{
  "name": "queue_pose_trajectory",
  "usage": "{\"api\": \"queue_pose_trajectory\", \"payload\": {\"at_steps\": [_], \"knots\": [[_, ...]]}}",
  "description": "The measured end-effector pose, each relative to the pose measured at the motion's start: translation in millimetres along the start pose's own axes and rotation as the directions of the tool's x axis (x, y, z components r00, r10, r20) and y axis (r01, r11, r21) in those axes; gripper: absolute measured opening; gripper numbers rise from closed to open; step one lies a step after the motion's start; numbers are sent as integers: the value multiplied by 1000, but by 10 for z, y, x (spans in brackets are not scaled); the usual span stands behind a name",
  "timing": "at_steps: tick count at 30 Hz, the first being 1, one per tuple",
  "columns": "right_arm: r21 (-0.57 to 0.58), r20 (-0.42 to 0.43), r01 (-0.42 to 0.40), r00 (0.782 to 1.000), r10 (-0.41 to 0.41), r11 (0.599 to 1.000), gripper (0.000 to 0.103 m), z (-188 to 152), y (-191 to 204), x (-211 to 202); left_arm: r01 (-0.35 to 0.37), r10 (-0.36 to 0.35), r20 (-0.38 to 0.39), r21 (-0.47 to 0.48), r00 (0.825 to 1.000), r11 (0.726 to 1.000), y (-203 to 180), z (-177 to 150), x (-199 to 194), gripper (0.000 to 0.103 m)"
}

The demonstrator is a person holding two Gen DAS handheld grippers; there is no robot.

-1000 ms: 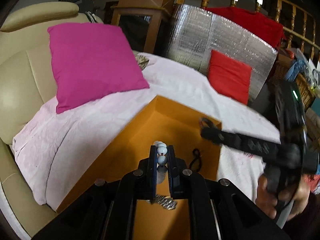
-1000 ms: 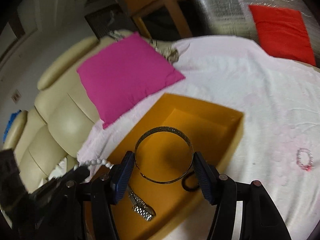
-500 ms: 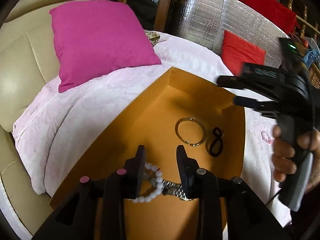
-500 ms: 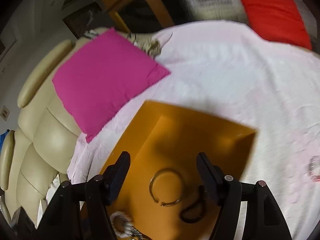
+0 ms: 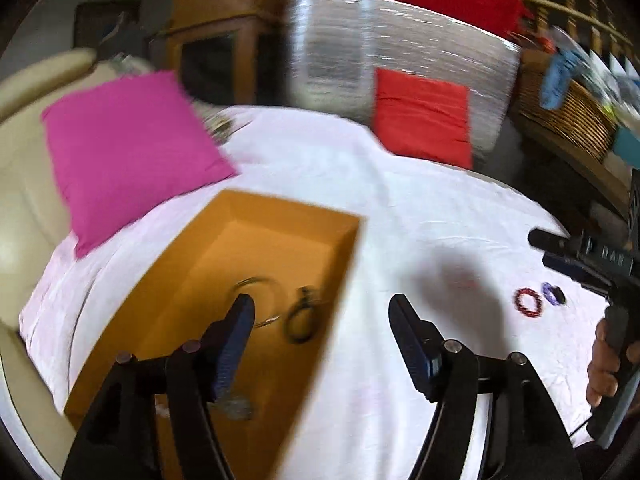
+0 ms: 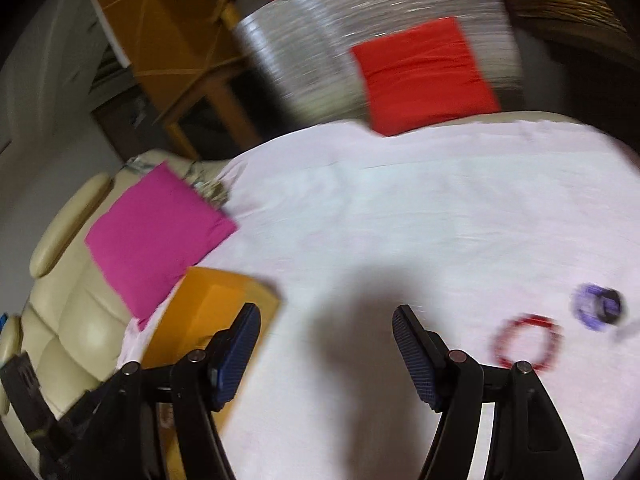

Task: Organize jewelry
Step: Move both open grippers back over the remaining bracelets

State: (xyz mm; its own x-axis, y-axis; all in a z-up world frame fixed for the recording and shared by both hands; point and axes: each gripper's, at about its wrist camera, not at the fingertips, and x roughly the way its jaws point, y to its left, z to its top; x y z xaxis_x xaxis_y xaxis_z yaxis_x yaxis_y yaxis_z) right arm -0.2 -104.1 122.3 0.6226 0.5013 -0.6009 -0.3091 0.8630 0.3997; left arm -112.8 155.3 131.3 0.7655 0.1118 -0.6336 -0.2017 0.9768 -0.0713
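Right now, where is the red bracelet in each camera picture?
Left wrist view: the red bracelet lies far right on the white cloth, beside the purple bracelet.
Right wrist view: the red bracelet lies lower right, just past the right tool, with the purple bracelet up and to its right.
Shared landmark: the orange box.

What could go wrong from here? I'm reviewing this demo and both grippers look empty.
The red bracelet and purple piece lie close together on the soft white sheet; the open right gripper might snag cloth or nudge one aside. Both views are blurred, so aim may suffer.
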Motion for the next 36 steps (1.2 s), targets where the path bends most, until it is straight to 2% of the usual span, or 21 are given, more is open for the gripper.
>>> {"api": "queue_pose_trajectory", "payload": {"at_steps": [6,12,24,27,36], "knots": [[69,27,96,995,-98,993,73,-141,-658,-294,16,-18,14,142,1000,990,-828,87,59,74],[136,-4,140,990,-141,981,73,-112,-1127,-329,4,-7,12,198,1000,980,-1295,147,234,74],[200,23,229,971,-239,953,73,-113,-1603,-587,-58,50,40,233,998,971,-1736,195,862,75],[212,26,245,966,-256,946,73,-111,-1658,-600,-48,48,6,244,999,969,-1760,130,995,75],[253,-1,261,963,-269,932,73,-108,-1709,-503,-47,47,9,262,999,964,-1707,92,1032,75]]}}
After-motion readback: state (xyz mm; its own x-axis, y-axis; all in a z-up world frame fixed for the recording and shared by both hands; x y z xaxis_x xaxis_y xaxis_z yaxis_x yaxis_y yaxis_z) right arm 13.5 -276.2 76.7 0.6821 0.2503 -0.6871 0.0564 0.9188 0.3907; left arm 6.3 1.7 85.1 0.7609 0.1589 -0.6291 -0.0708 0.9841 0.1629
